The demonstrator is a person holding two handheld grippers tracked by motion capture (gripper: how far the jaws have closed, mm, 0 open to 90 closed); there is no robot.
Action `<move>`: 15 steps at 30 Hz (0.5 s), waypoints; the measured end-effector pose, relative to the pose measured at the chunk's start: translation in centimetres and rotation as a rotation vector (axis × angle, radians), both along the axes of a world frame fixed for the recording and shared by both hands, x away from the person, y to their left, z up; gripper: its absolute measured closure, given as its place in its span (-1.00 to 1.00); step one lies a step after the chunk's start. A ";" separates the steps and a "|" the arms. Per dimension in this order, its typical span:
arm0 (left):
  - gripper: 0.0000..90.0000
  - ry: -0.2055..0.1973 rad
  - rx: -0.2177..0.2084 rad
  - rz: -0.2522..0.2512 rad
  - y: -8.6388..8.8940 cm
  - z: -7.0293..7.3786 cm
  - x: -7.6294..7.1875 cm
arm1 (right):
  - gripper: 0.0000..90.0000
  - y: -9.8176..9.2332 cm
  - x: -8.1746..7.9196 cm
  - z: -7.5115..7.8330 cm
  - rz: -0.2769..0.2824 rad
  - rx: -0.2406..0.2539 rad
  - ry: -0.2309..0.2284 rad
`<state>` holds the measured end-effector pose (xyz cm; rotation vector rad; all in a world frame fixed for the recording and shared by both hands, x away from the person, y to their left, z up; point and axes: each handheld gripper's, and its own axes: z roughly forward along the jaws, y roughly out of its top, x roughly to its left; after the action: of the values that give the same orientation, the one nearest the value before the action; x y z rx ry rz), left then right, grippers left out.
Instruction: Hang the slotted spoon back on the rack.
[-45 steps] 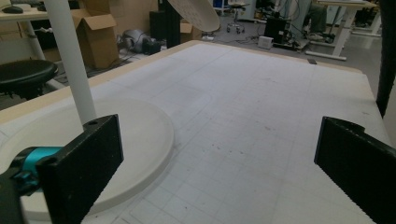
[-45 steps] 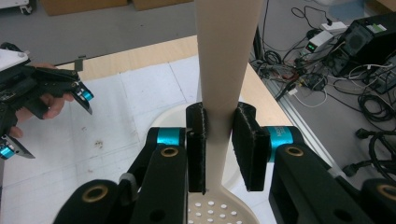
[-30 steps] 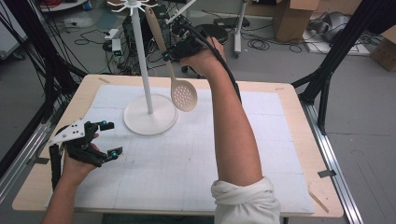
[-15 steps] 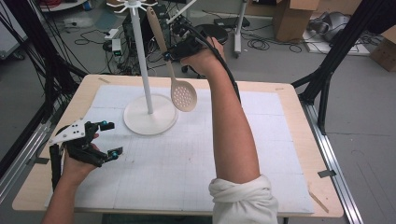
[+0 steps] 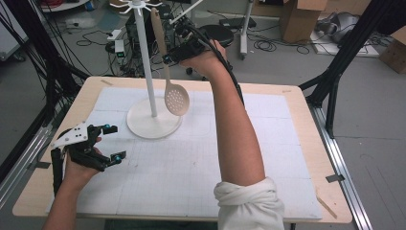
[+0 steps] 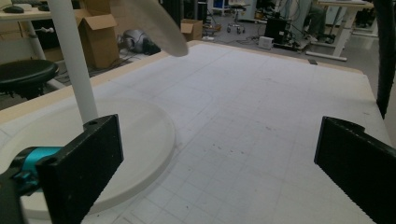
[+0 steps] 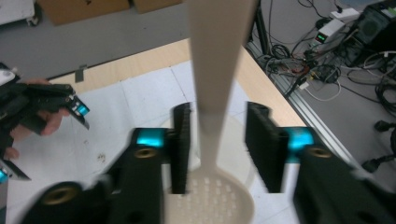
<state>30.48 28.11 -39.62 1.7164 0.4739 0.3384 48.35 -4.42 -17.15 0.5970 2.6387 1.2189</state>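
A pale slotted spoon (image 5: 176, 99) hangs bowl-down beside the pole of a white hook stand (image 5: 146, 62), its handle top up at the stand's hooks. My right gripper (image 5: 167, 57) is raised around the handle. Its jaws have just been opening. In the right gripper view the spoon handle (image 7: 215, 70) stands between the parted pads of the right gripper (image 7: 217, 144), with a gap on each side. My left gripper (image 5: 114, 142) rests open on the mat at the left. The left gripper (image 6: 219, 158) holds nothing and faces the stand's base (image 6: 140, 135).
The stand's round base (image 5: 153, 125) sits on a white grid mat (image 5: 191, 163) covering the wooden table (image 5: 306, 120). Black frame legs, cables and boxes crowd the floor beyond the far edge. A raised right forearm crosses the table's middle.
The right gripper's jaws have parted off the spoon handle. The spoon's bowl hangs slightly nearer the pole than before. The left hand has stayed put.
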 end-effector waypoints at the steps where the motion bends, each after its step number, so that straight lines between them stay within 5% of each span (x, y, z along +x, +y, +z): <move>1: -0.96 0.000 0.000 0.000 0.0 0.0 0.0 | 0.28 -0.1 -0.1 0.0 0.000 -0.008 -0.004; 15: -0.96 0.000 0.004 -0.001 -0.2 -0.1 0.0 | 0.00 -3.7 -2.3 -1.1 0.013 0.049 -0.046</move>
<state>30.49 27.96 -39.68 1.7200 0.4727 0.3390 46.00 -8.14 -18.27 0.5534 2.5865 1.2880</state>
